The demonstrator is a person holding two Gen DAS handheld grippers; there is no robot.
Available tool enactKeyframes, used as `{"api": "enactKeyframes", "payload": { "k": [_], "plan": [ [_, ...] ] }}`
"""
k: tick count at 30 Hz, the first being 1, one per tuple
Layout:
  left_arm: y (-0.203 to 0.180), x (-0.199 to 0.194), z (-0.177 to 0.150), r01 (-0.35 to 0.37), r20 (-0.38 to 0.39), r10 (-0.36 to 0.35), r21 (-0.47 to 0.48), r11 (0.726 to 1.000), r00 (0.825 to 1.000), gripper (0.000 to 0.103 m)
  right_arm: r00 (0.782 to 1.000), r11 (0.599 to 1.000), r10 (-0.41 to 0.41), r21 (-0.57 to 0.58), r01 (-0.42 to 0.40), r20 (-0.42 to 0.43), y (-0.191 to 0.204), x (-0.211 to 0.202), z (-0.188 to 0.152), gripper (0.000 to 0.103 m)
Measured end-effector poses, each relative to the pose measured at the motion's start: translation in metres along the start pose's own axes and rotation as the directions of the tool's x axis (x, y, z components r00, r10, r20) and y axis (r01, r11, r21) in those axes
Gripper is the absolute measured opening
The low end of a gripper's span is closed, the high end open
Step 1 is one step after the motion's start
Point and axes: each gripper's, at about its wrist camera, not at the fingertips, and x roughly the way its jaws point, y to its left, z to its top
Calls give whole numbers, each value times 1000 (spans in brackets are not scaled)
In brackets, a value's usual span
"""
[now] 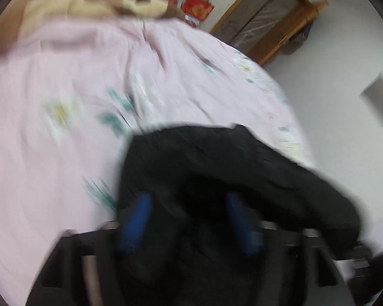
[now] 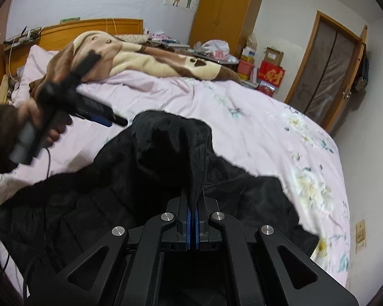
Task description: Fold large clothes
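A large black padded garment (image 2: 109,193) lies spread on the pink flowered bed cover (image 2: 247,117), with one part pulled up into a peak. My right gripper (image 2: 192,207) is shut on a fold of that raised cloth, which hangs between the blue pads. In the right wrist view a hand holds my left gripper (image 2: 118,122) above the bed, left of the peak and apart from it. The blurred left wrist view shows my left gripper (image 1: 189,216) open, its blue pads (image 1: 136,219) wide apart over the black garment (image 1: 229,165) and pressing on nothing.
A brown and cream blanket (image 2: 145,58) lies bunched toward the wooden headboard (image 2: 89,26). Beyond the bed's far side are a wardrobe (image 2: 227,12), stacked boxes (image 2: 270,72) and a door (image 2: 326,71). The bed's right edge (image 2: 344,178) drops beside the white wall.
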Motion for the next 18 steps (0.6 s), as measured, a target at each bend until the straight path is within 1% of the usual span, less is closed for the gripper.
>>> {"api": "enactKeyframes", "payload": {
  "k": [1,2,3,4,5,6,7,9,10,11,12,13,14,15,16,17,18],
  "plan": [
    [-1,-1,-4,62,-23,-63,-45,997,998,98,1000,1000,5,7,-5,-2,0,1,-1,1],
    [-4,1,-8,122,-50,-126,-75,990,991,99,1000,1000,7,16,-7,-1,1,1,-3,1],
    [-12,5,-10,165,-75,-171,-84,983,982,99,1000,1000,4,22,-4,3,1,0,-4,1],
    [-22,10,-9,188,-89,-194,-76,979,977,99,1000,1000,9,29,-9,6,1,0,-3,1],
    [-30,17,-6,193,-98,-198,-59,979,975,99,1000,1000,10,30,-11,9,2,-1,-2,1],
    [-38,26,-1,212,-108,-219,-68,975,970,99,1000,1000,6,25,-7,12,3,-2,-3,1],
    [-41,37,4,244,-121,-254,-98,965,960,99,1000,1000,6,22,-7,12,3,-4,-5,1],
    [-42,56,11,239,-144,-265,-175,955,954,99,1000,1000,4,15,-4,9,5,-4,-5,1],
    [-44,65,16,241,-140,-271,-195,951,952,99,1000,1000,9,14,-9,7,5,-5,-7,1],
    [-43,72,19,201,-142,-236,-224,954,961,98,1000,1000,12,10,-12,4,5,-4,-8,1],
    [-43,75,22,185,-144,-225,-248,951,964,96,1000,1000,11,4,-11,-1,6,-4,-10,1],
    [-47,77,26,193,-127,-229,-243,951,965,84,1000,1000,14,-3,-14,-2,8,-4,-11,1],
    [-48,76,30,171,-118,-202,-229,958,972,73,1000,1000,21,-9,-21,-2,10,-4,-12,1],
    [-50,75,34,116,-124,-145,-214,970,982,50,1000,1000,24,-18,-24,-4,13,-4,-13,1],
    [-51,75,38,100,-128,-127,-195,976,984,40,1000,999,22,-25,-22,-5,14,-4,-14,1],
    [-53,70,41,99,-114,-117,-156,983,987,34,1000,999,22,-31,-23,-7,16,-4,-15,1],
    [-53,67,43,96,-99,-109,-126,987,989,26,999,999,35,-27,-36,-9,18,-3,-17,1]
  ]
}}
